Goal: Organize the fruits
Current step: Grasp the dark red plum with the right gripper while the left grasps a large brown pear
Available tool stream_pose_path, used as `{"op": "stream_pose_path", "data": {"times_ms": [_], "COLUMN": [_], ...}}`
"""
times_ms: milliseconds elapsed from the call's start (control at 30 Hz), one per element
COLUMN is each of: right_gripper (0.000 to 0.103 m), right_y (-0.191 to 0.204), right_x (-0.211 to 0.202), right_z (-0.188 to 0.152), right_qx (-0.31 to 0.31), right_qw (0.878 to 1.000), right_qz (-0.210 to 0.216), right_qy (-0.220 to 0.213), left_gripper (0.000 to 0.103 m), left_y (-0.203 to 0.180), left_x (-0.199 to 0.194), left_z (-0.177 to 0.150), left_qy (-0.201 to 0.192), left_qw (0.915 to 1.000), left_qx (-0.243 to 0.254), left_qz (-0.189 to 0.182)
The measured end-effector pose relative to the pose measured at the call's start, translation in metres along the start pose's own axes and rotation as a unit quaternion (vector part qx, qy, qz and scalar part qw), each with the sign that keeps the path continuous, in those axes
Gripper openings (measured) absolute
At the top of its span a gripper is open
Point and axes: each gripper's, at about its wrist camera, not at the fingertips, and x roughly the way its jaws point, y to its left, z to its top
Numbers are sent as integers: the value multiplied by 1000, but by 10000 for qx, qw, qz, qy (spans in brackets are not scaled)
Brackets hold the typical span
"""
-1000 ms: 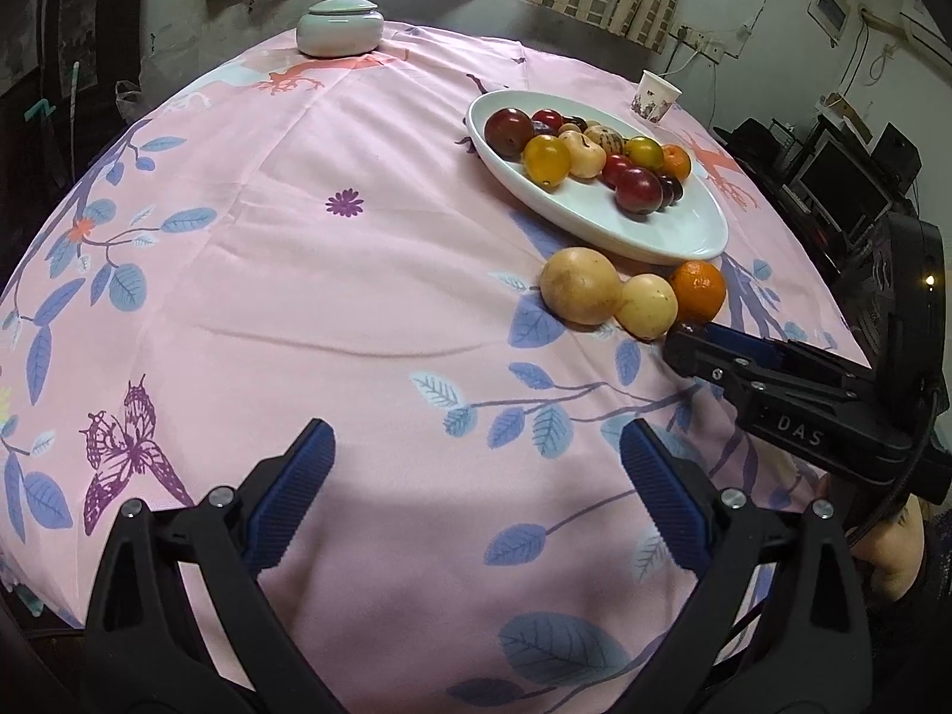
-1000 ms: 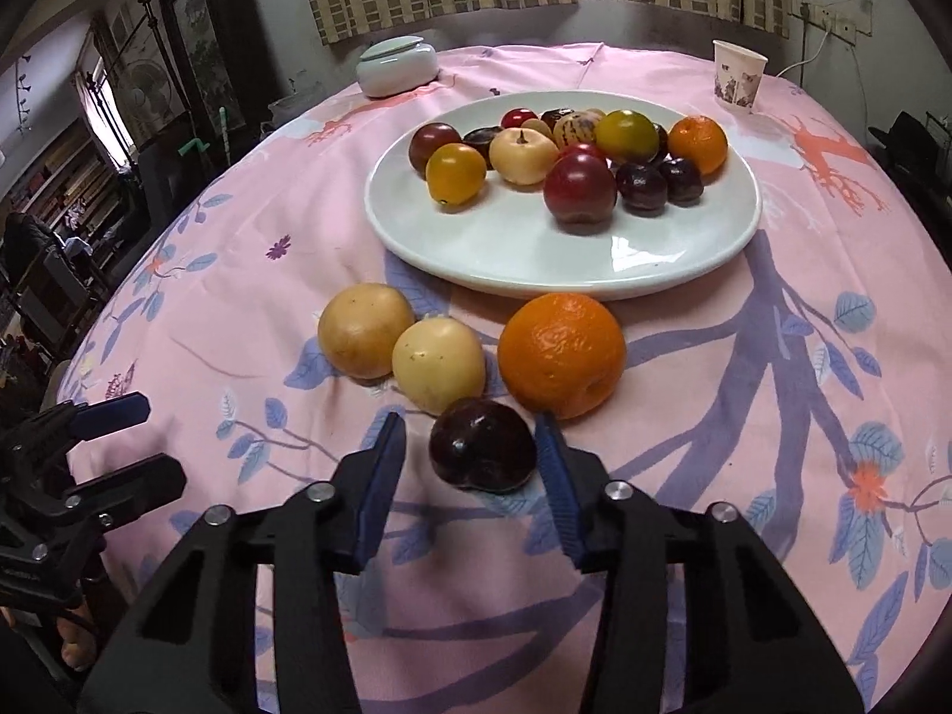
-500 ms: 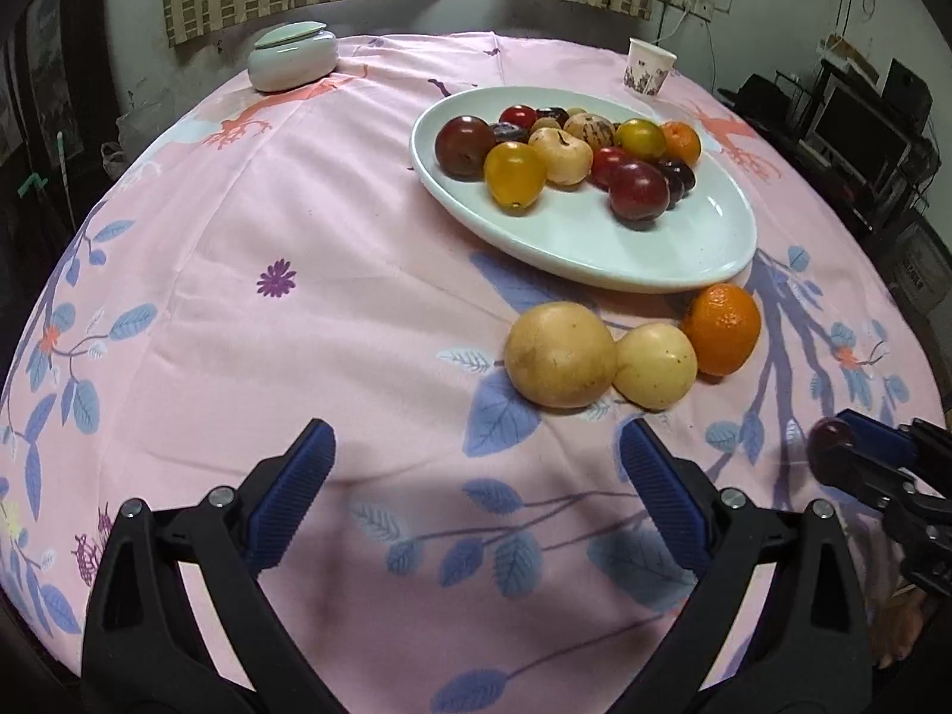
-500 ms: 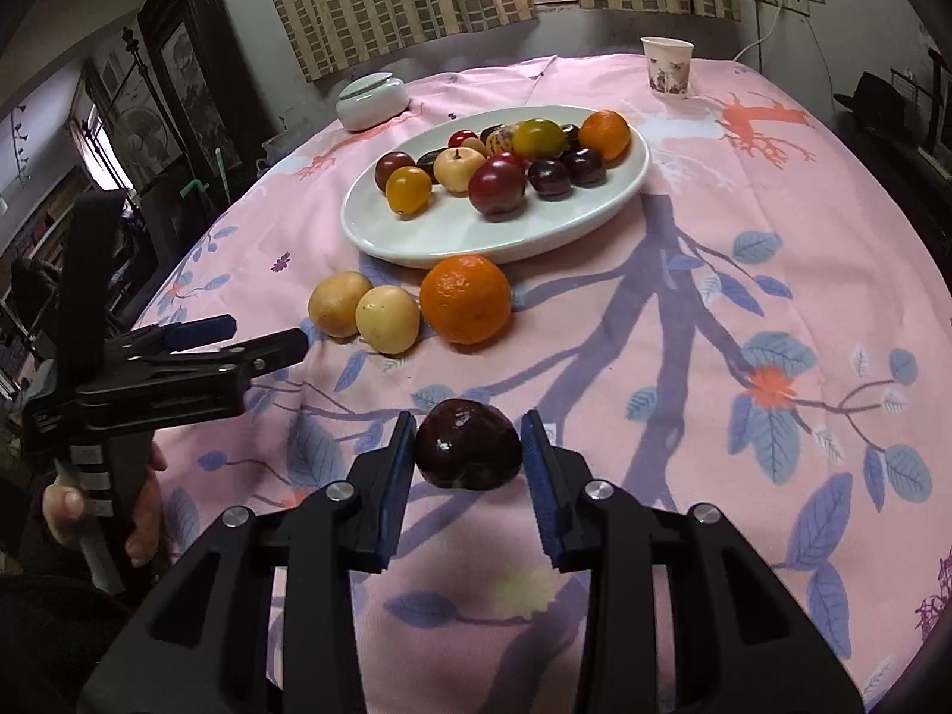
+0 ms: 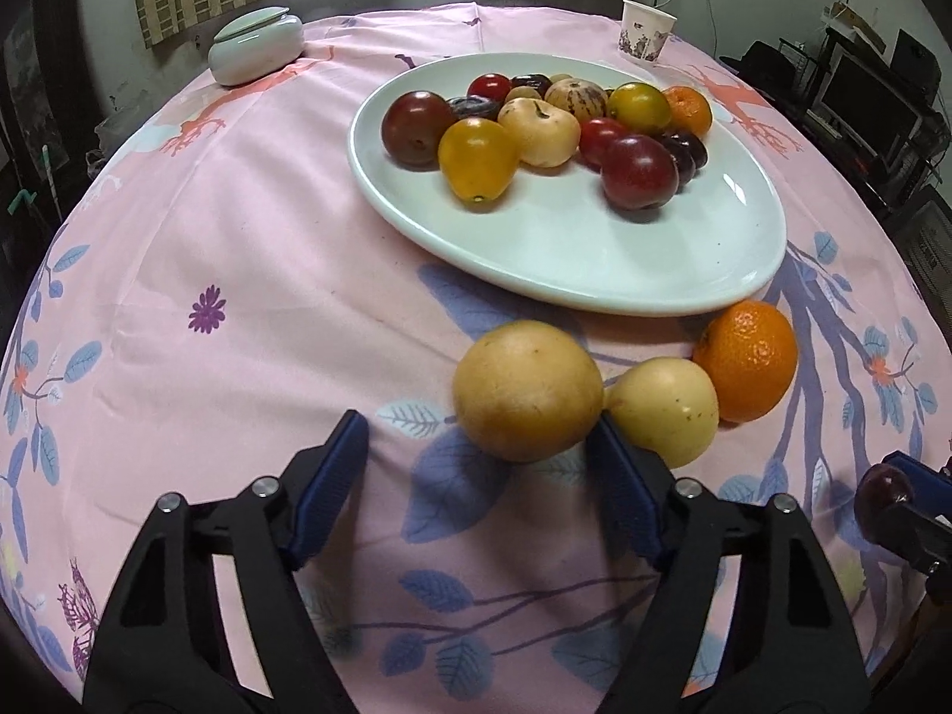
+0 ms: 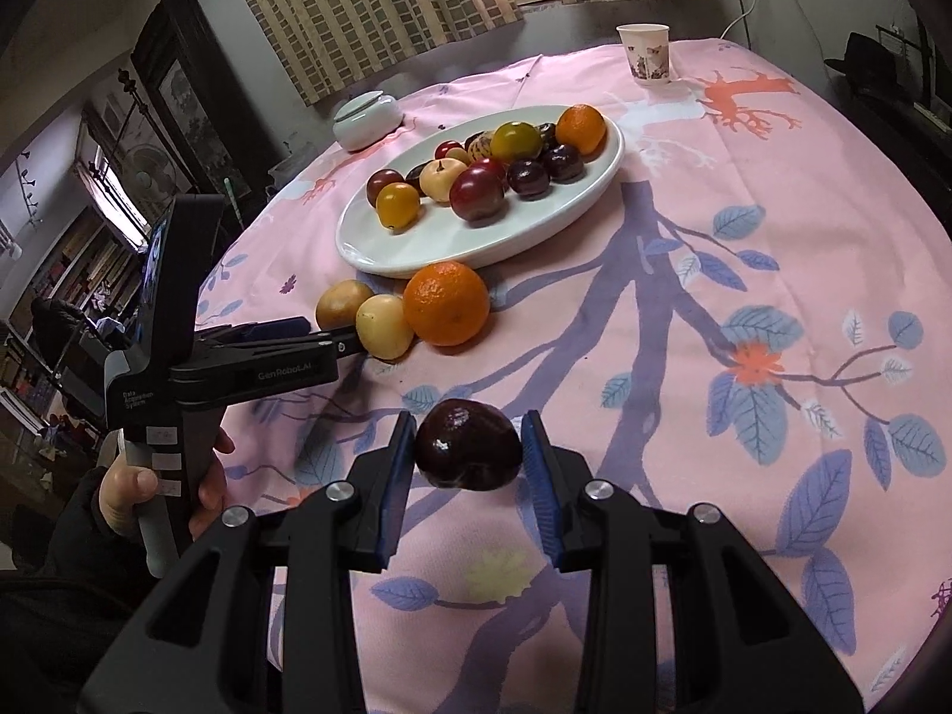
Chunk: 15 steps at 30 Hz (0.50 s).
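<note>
the right gripper [image 6: 467,446] clamps a dark plum [image 6: 467,452] between its blue pads, held above the pink cloth [image 6: 773,238] on the near side of the white plate [image 6: 571,226]. the left gripper [image 5: 479,458] is spread open low over the cloth, its right pad beside a big yellow fruit [image 5: 526,390] lying just in front of the plate. that fruit touches a smaller yellow fruit [image 5: 663,410], which touches an orange [image 5: 747,351] by the plate's near rim; the plate holds a heap of mixed fruits [image 5: 541,131] on its far half.
</note>
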Motion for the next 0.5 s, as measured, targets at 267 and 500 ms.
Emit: {"op": "stream_pose_path", "data": {"times_ms": [267, 500], "right_gripper": [37, 37], "right_y": [3, 13], "right_x": [3, 5], "right_z": [1, 2], "right_qx": [-28, -94], "right_qw": [10000, 9999], "right_qz": [-63, -71], "right_qy": [14, 25], "left_gripper": [44, 44], "left_y": [-1, -5], "left_x": [-15, -54], "left_z": [-8, -31], "left_qy": [-88, -179], "left_qw": [9985, 9946], "left_qx": [-160, -197], "left_qz": [-518, -1007]}}
